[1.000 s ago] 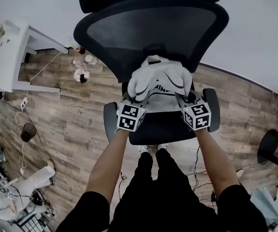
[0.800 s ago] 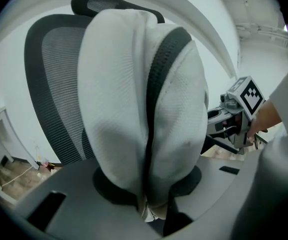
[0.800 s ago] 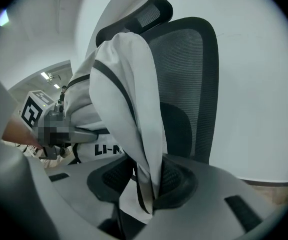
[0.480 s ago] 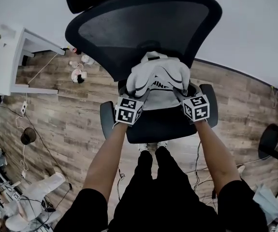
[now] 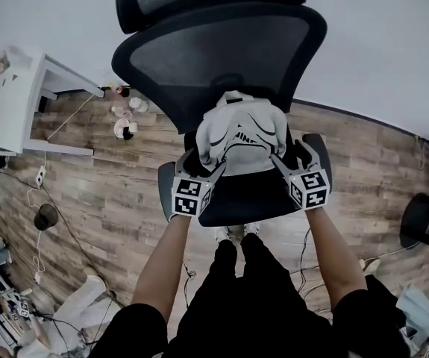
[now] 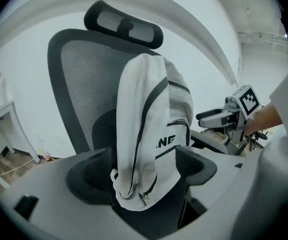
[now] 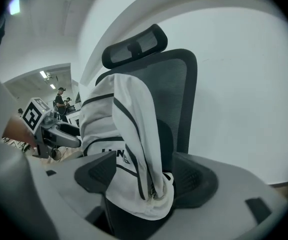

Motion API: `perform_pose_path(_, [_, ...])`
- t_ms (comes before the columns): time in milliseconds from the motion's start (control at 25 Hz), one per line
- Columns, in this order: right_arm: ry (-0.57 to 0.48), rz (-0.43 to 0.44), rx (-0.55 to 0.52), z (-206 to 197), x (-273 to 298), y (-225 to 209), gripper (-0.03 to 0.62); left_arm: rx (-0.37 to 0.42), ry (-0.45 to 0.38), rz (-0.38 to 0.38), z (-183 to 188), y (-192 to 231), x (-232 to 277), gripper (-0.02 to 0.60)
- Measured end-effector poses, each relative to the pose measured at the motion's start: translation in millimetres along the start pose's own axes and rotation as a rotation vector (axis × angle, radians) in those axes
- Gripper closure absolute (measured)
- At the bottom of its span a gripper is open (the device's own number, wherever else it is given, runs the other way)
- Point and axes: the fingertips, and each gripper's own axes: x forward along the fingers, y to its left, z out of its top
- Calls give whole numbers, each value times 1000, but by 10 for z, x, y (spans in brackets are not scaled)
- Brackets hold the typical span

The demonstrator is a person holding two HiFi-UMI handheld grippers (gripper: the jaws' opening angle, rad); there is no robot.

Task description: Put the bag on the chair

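Observation:
A white backpack point(image 5: 236, 136) with black trim stands upright on the seat point(image 5: 248, 196) of a black mesh office chair point(image 5: 221, 58) and leans on its backrest. My left gripper point(image 5: 201, 162) is at the bag's left side and my right gripper point(image 5: 285, 159) at its right side. In the left gripper view the bag's point(image 6: 151, 134) lower edge hangs between the left gripper's point(image 6: 146, 176) jaws, which are opening; the pads stand off the fabric. In the right gripper view the right gripper's point(image 7: 144, 176) jaws are opening the same way around the bag's point(image 7: 128, 144) other side.
A white wall runs right behind the chair. A white desk point(image 5: 20, 95) stands at the left, with small items point(image 5: 124, 118) on the wood floor near it. A black stool point(image 5: 423, 226) is at the right. Cables lie on the floor at both sides.
Both grippers' jaws have spread wide and let go of the bag's sides. Both have drawn back a little towards me. The bag now rests on the seat against the backrest.

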Motion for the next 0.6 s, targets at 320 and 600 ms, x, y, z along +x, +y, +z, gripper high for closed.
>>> perform_pose_path(320, [-39,29,80,-188,-586,483,258,-32,-65,-2,66,-398,-545,189])
perform_pose_path(600, [-141,32,76,20,-1121,861,337,-38,-152,-78,331,-850,-1107,189])
